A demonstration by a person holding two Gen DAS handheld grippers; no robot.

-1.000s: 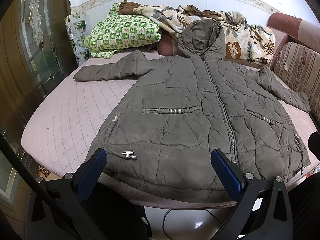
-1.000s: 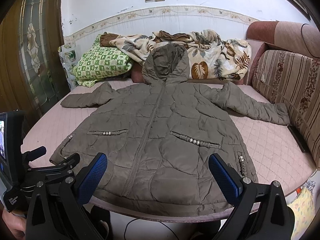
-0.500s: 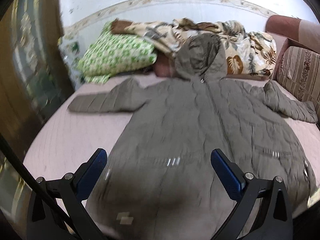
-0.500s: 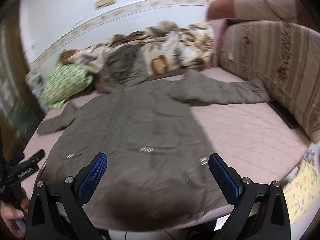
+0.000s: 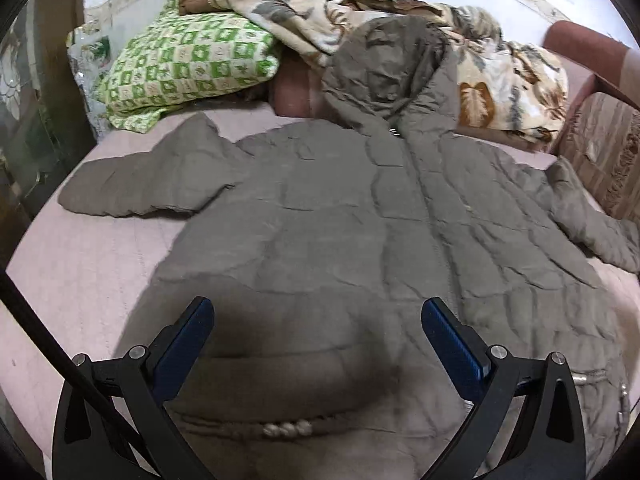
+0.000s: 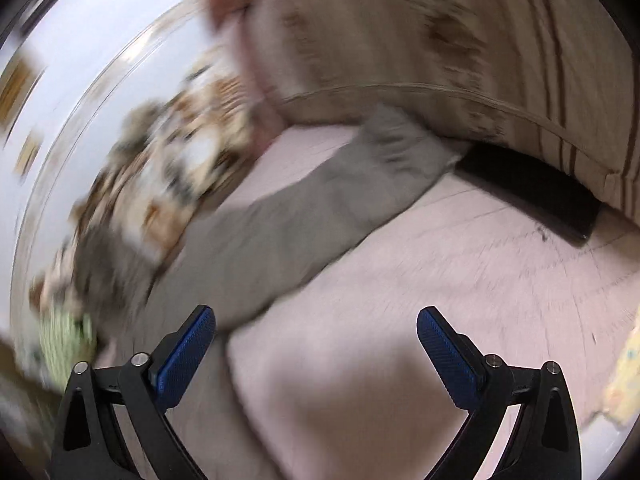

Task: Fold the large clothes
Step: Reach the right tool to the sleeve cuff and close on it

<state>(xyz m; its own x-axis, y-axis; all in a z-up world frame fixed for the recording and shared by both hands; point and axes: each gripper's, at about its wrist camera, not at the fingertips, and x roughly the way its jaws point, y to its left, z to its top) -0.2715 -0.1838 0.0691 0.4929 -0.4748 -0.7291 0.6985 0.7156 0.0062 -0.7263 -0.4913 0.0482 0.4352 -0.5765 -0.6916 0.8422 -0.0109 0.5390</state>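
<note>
I am looking along my left gripper (image 5: 318,322), which is hanging over the front of a grey-brown quilted coat (image 5: 360,240). Its 2 blue-padded fingers (image 5: 184,344) are standing wide apart and gripping nothing; coat fabric is showing in the gap between them. The coat is lying flat on a pale pink quilted bed cover (image 5: 80,272), front side up, filling the middle of the view. Its hood (image 5: 384,72) is pointing toward 12 o'clock and resting against a leaf-print blanket (image 5: 512,92). 1 sleeve (image 5: 136,184) is stretching out toward 9 o'clock, and the other sleeve (image 5: 592,224) is reaching toward 3 o'clock. A row of pale studs (image 5: 286,428) is sitting on a pocket seam at 6 o'clock, between the fingers. A green-and-white checked pillow (image 5: 188,64) is lying at 11 o'clock, beside the blanket.

My right gripper (image 6: 316,326) is giving me a heavily blurred, tilted view. Its fingers (image 6: 186,356) are also spread wide and are empty, hanging over the bare pink cover (image 6: 460,280). A coat sleeve (image 6: 320,208) is running from 8 o'clock up toward 1 o'clock, with its cuff lying near a flat black object (image 6: 532,192) that I cannot identify. A striped sofa back (image 6: 440,40) is filling the 12 to 2 o'clock area.
</note>
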